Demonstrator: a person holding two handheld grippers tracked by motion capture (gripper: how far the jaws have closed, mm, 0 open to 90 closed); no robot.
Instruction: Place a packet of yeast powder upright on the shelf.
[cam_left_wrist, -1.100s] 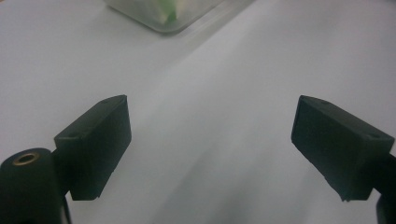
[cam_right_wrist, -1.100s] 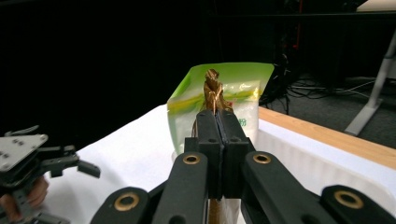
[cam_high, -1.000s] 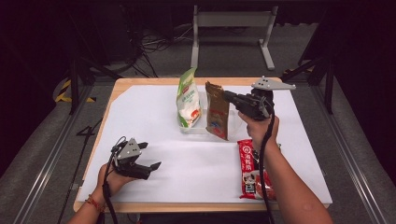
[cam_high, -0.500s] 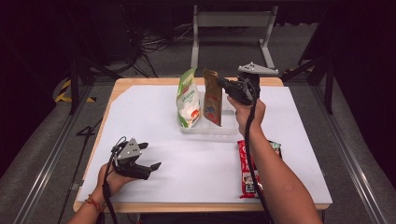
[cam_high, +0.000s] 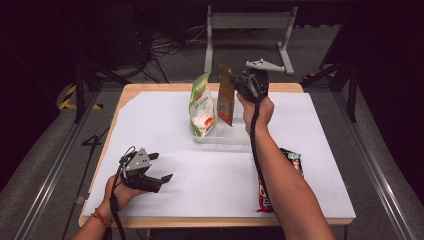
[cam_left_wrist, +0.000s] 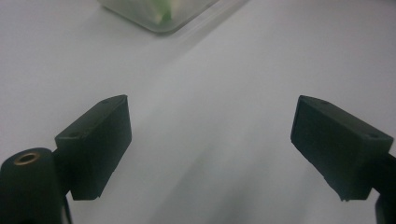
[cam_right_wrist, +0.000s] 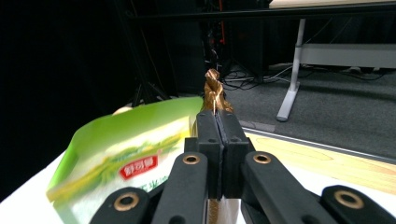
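Table (cam_high: 150, 100) is wood, its top covered by a white sheet (cam_high: 300, 150) reaching nearly to the edges. A clear tray (cam_high: 235, 136) sits on the sheet toward the far middle. In the tray stands a green bag (cam_high: 201, 106), upright and leaning a little, at the tray's left end. Just beside it, to its right in the high view, hangs a brown pouch (cam_high: 226, 96), held upright by its top edge with its lower end down at tray level; whether it touches the tray floor cannot be told. In the right gripper view the green bag (cam_right_wrist: 121, 163) lies close on the left, the crimped top of the brown pouch (cam_right_wrist: 214, 91) poking up past the jaw tips. Right gripper (cam_high: 241, 89) is raised over the far side of the tray, jaws pinched together on the pouch's top edge; its grey plate sits above it. Right forearm runs from the near edge across the sheet to it. A red packet (cam_high: 265, 192) lies flat on the sheet near the near-right corner, partly under that forearm, well apart from the tray. Left gripper (cam_high: 161, 167) rests in the hand low over the near-left part of the sheet, jaws spread wide with nothing between them; in its own view a corner of the tray (cam_left_wrist: 159, 16) shows far ahead.
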